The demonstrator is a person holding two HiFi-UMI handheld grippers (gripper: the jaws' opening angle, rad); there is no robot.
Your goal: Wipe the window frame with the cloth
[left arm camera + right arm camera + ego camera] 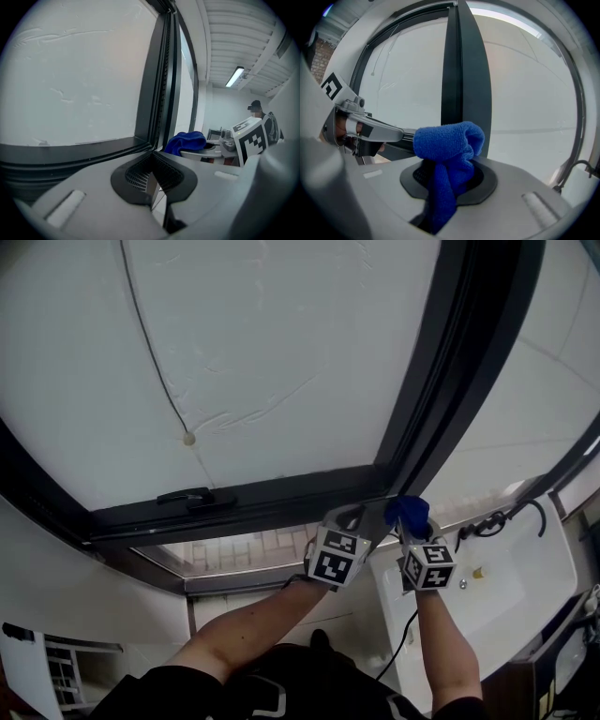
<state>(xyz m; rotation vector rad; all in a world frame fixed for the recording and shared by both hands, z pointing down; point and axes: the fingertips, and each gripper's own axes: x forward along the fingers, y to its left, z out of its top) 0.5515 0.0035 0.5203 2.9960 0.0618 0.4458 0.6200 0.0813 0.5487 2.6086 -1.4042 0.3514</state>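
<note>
A blue cloth (449, 149) is bunched between the jaws of my right gripper (448, 161), which is shut on it. In the head view the cloth (409, 512) sits at the bottom corner of the dark window frame (281, 502), where the upright post (450, 362) meets the lower rail. My left gripper (354, 518) is just left of it, close to the lower rail. Its jaws (152, 164) are shut with nothing between them. The cloth (186, 140) shows past the left gripper's tips, beside the post (159, 84).
A black window handle (195, 497) lies on the lower rail to the left. A thin cord with a small bead (188, 438) hangs across the frosted pane. A white sink (487, 577) with a black hose stands at the right. A person stands far off in the left gripper view.
</note>
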